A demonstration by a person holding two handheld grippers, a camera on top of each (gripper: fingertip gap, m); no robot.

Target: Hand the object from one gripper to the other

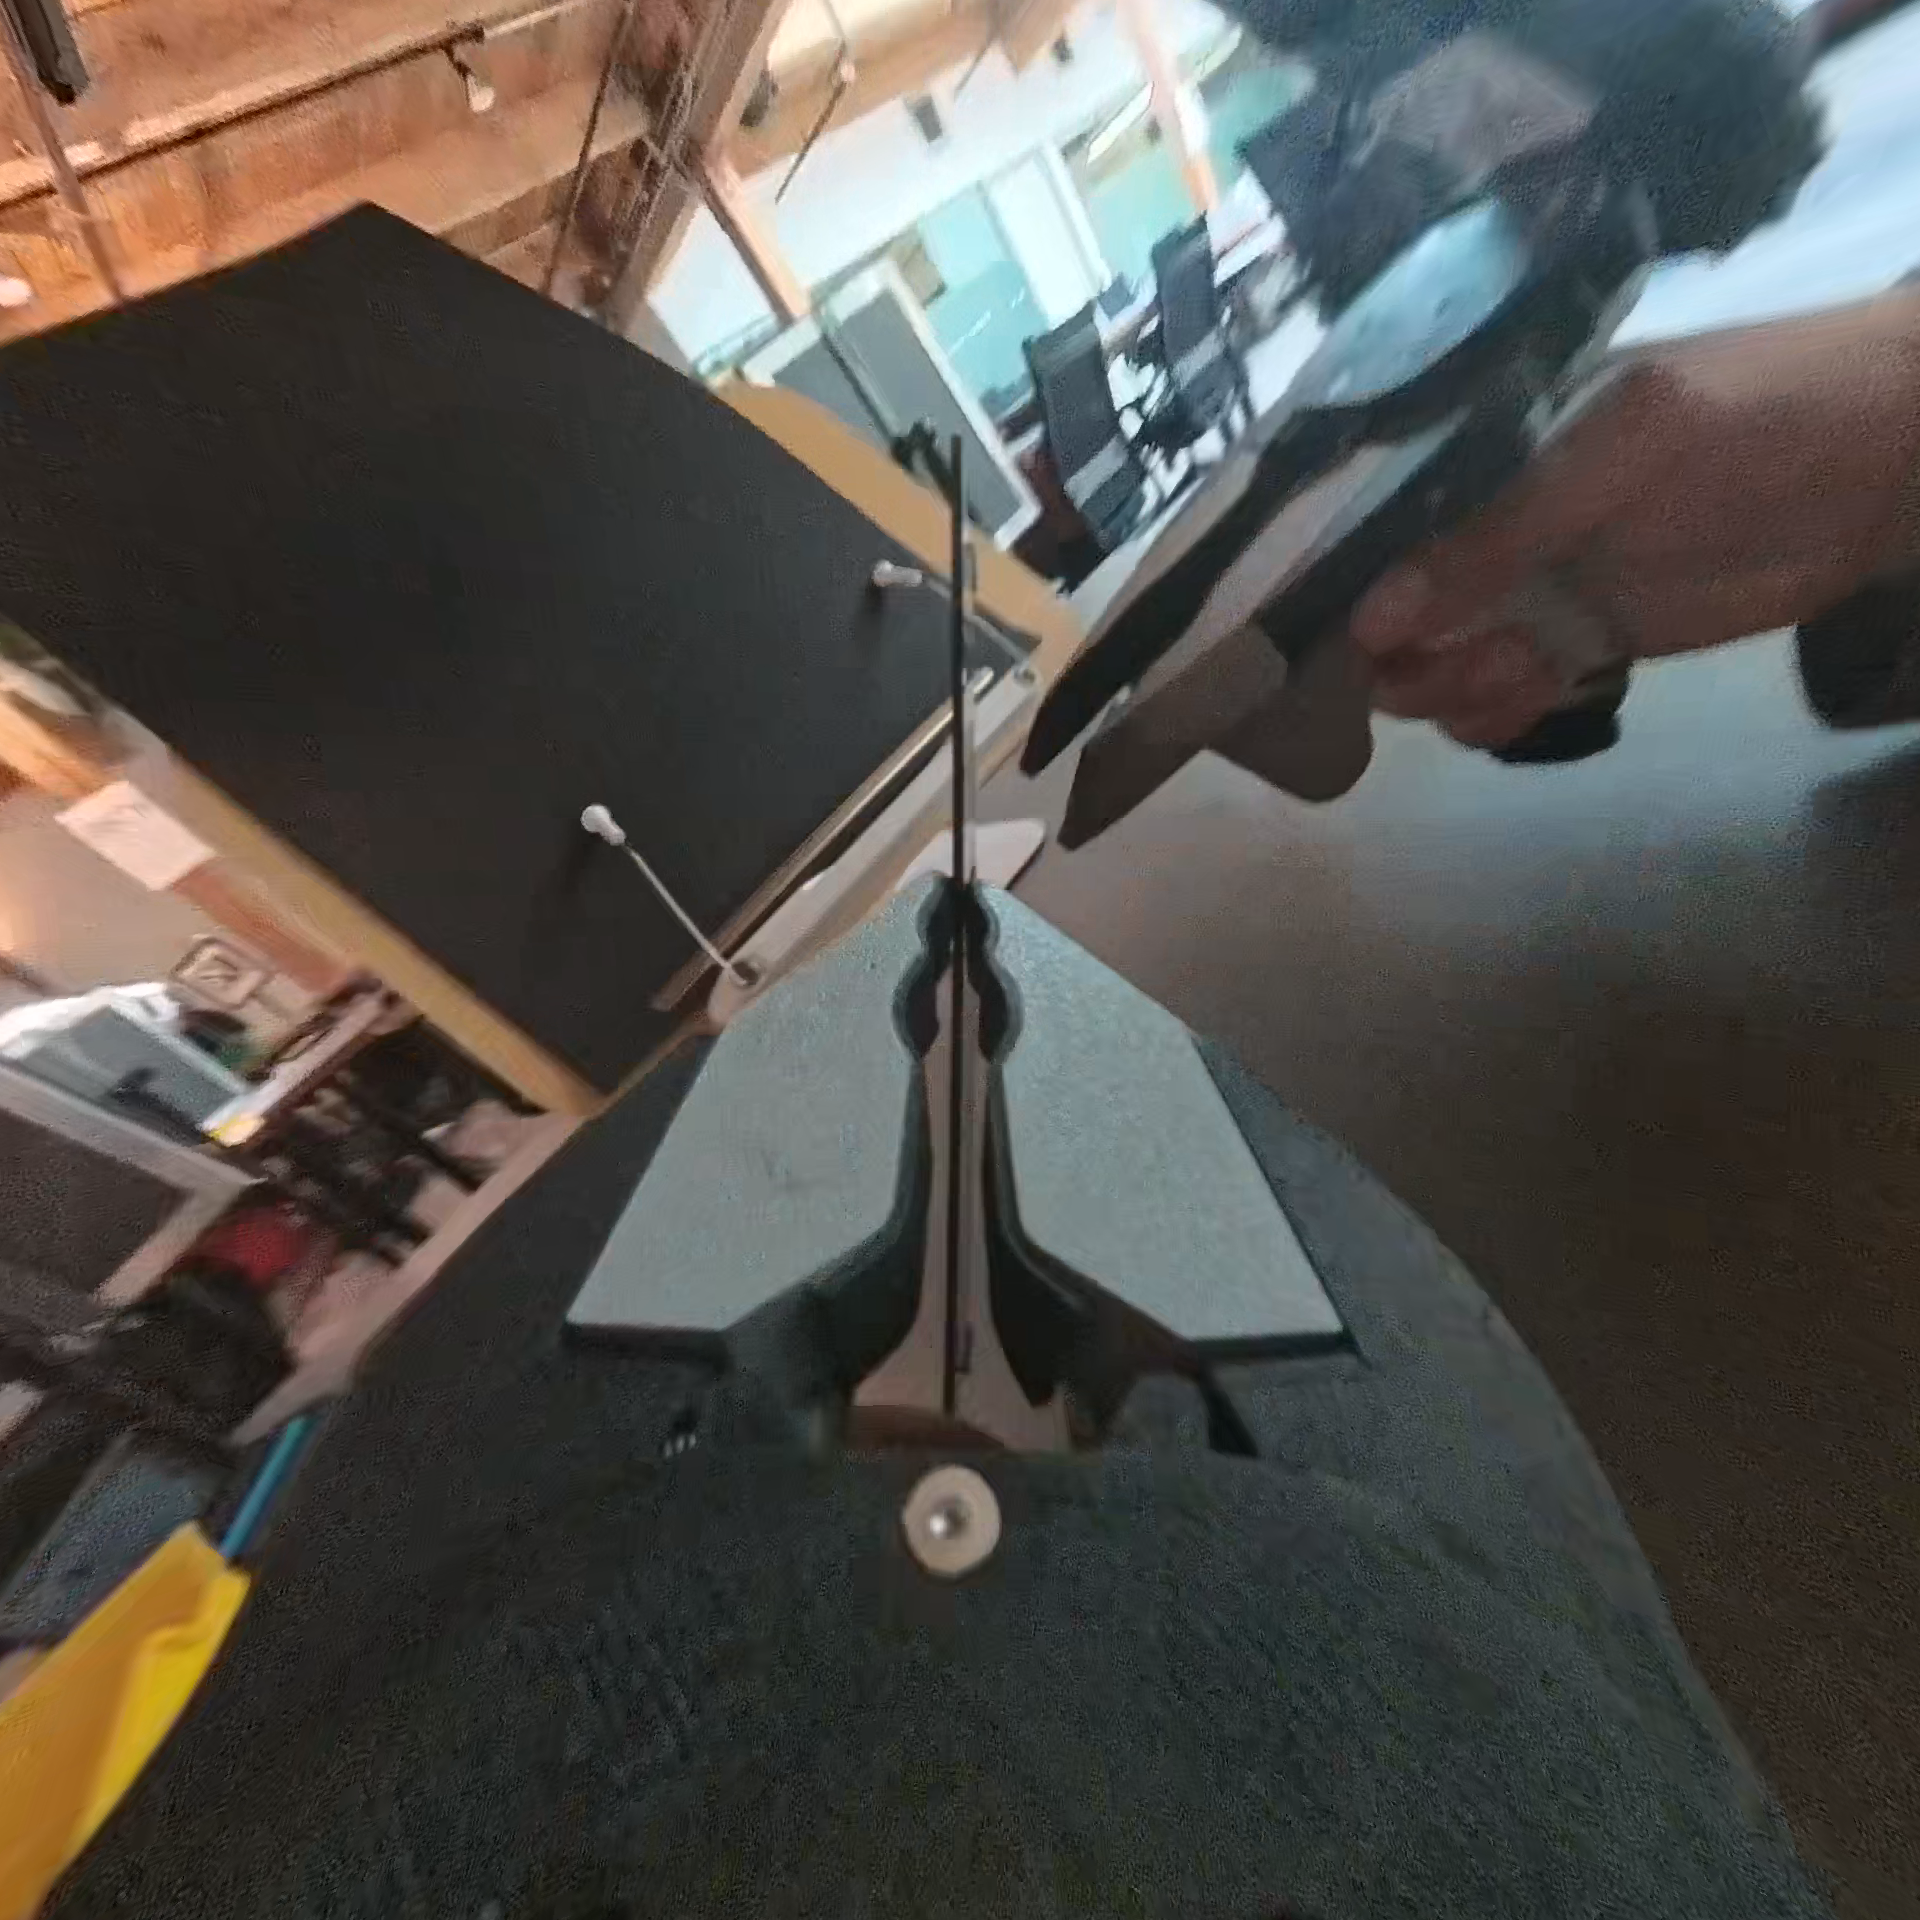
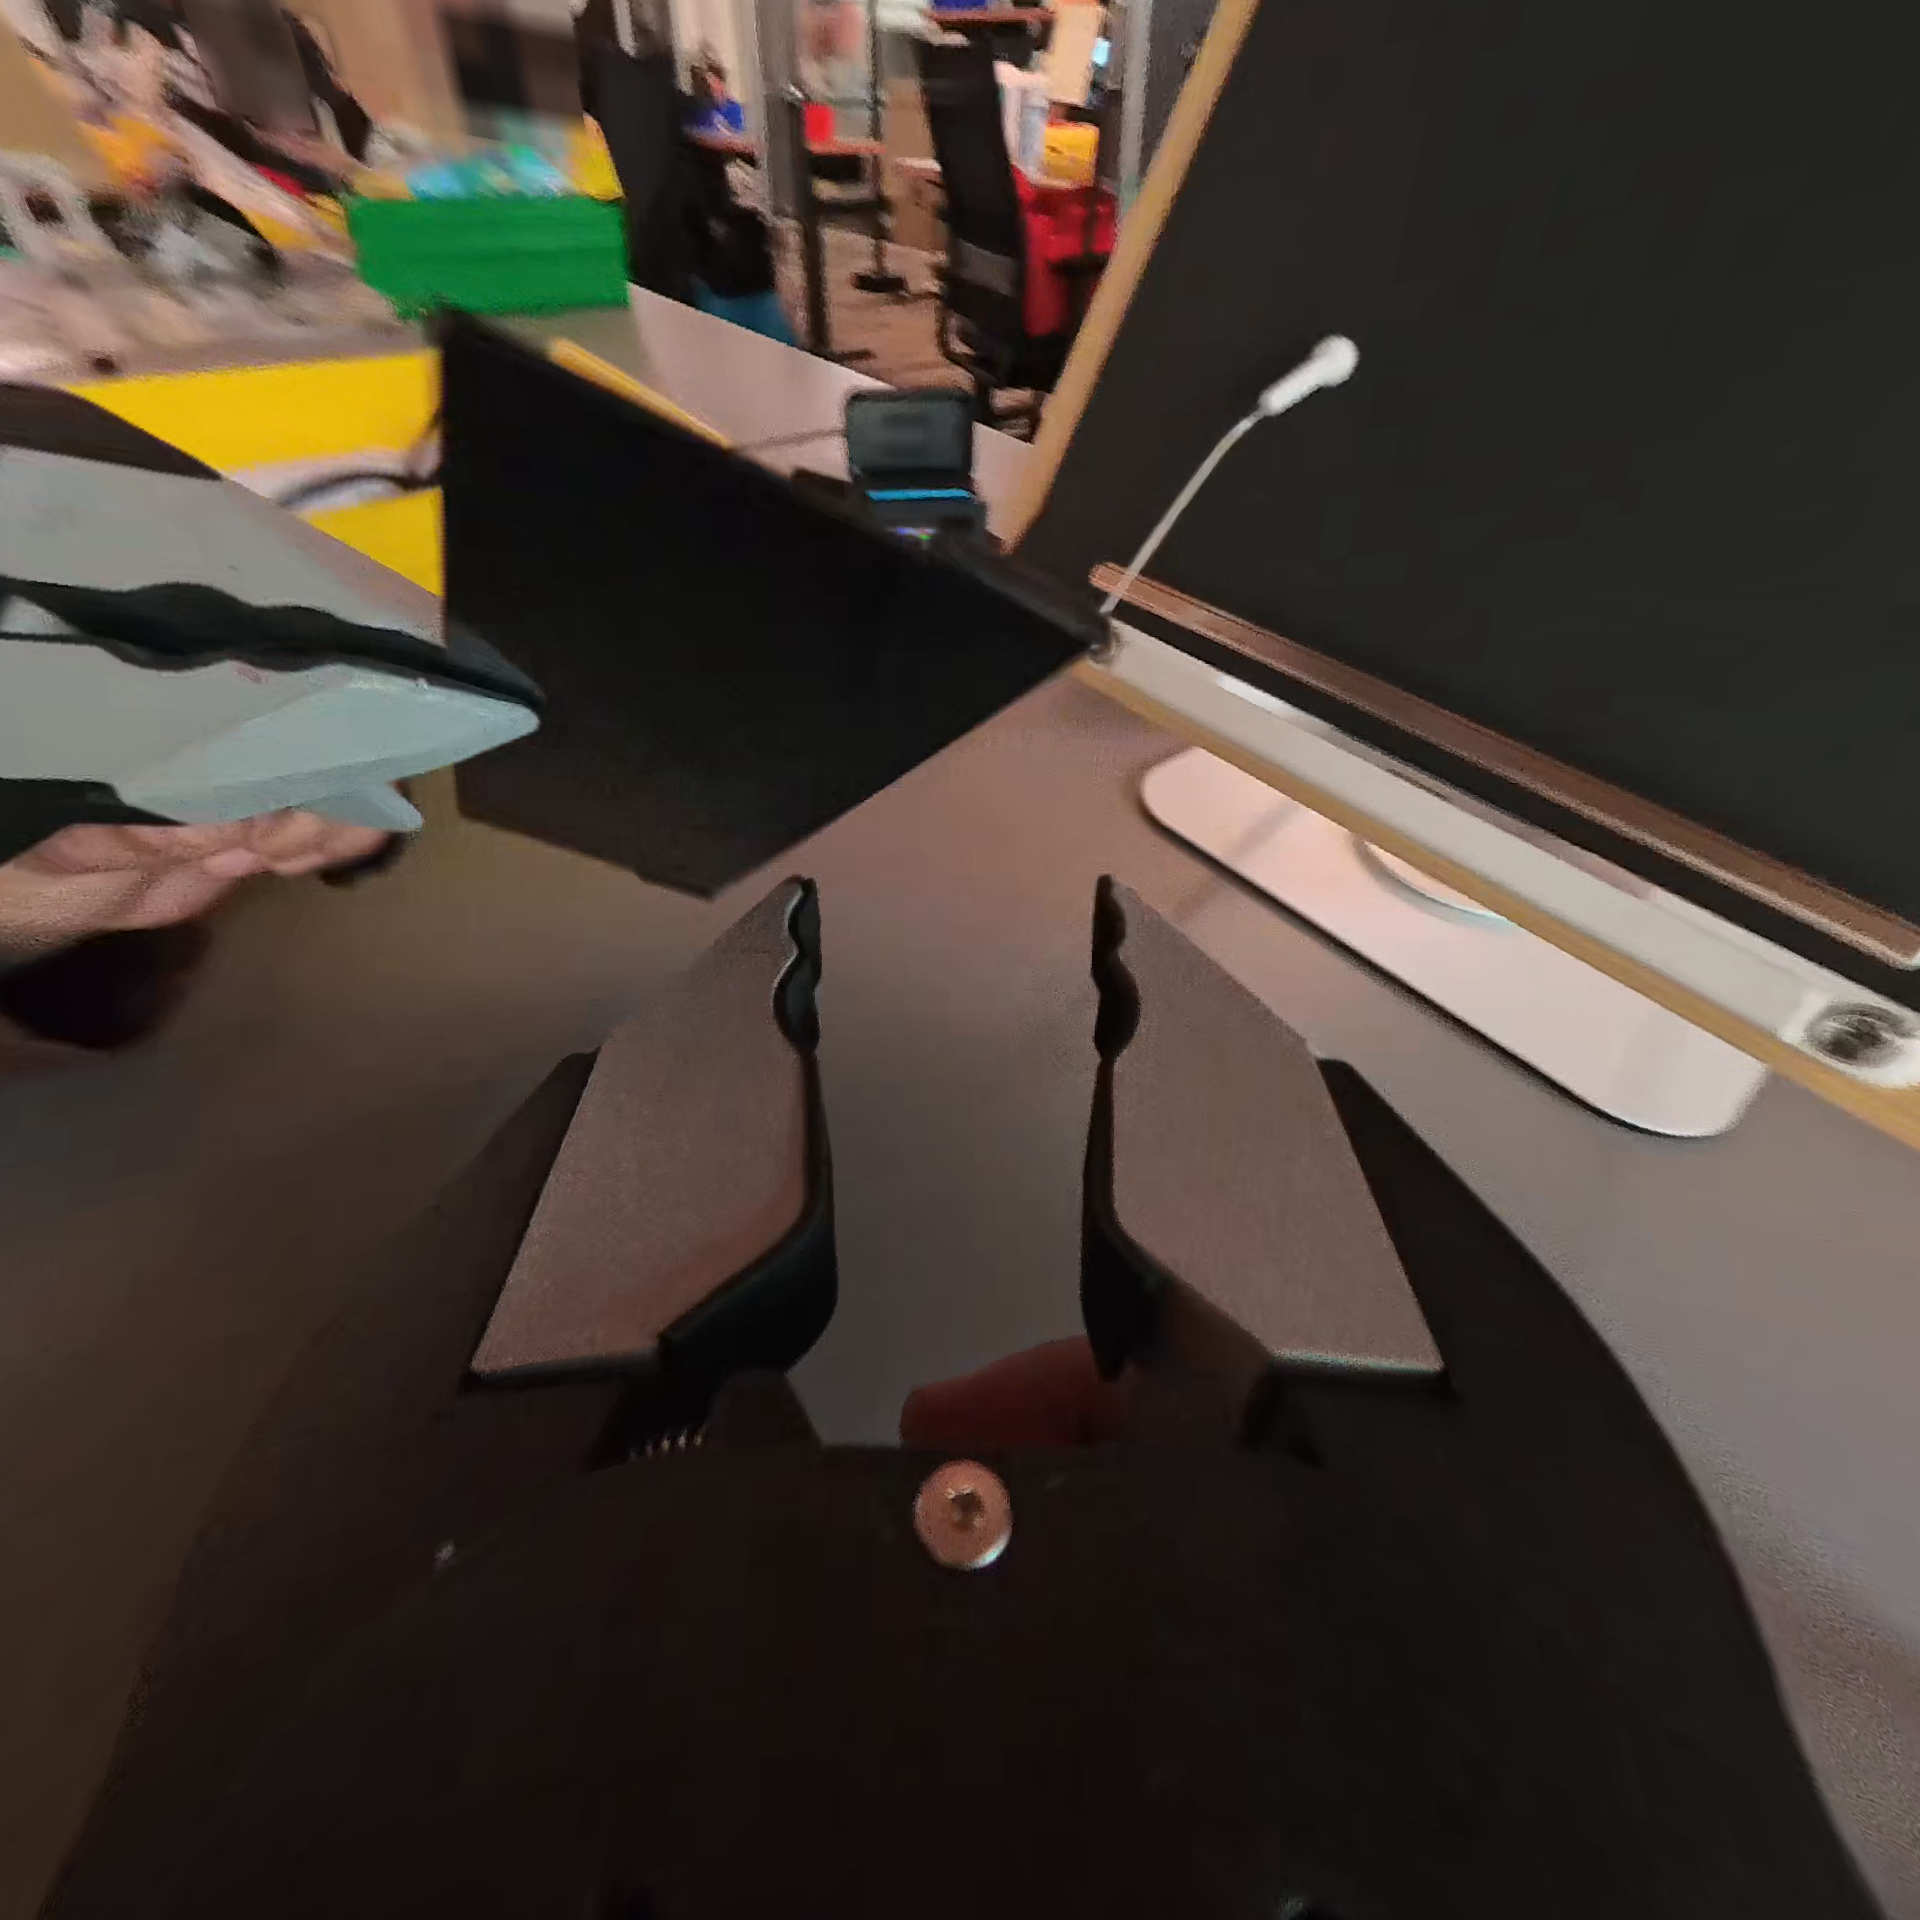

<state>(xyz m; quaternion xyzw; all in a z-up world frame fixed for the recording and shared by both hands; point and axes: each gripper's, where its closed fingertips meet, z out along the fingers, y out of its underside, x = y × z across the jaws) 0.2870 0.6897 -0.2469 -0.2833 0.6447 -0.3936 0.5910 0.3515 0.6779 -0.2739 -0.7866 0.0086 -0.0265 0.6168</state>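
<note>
My left gripper is shut on a thin, flat black plate, which shows edge-on as a dark line standing up between the pads. In the right wrist view the same plate is a broad black square held by one edge in the left gripper, above the table. My right gripper is open and empty, with its fingertips just below the plate's lower corner and apart from it. It also shows in the left wrist view, blurred, held by a hand to the right of the plate.
A dark table lies below both grippers. A black board in a wooden frame with white-tipped pins stands behind, and a silver stand base sits under it. Farther back are a small black device and green crates.
</note>
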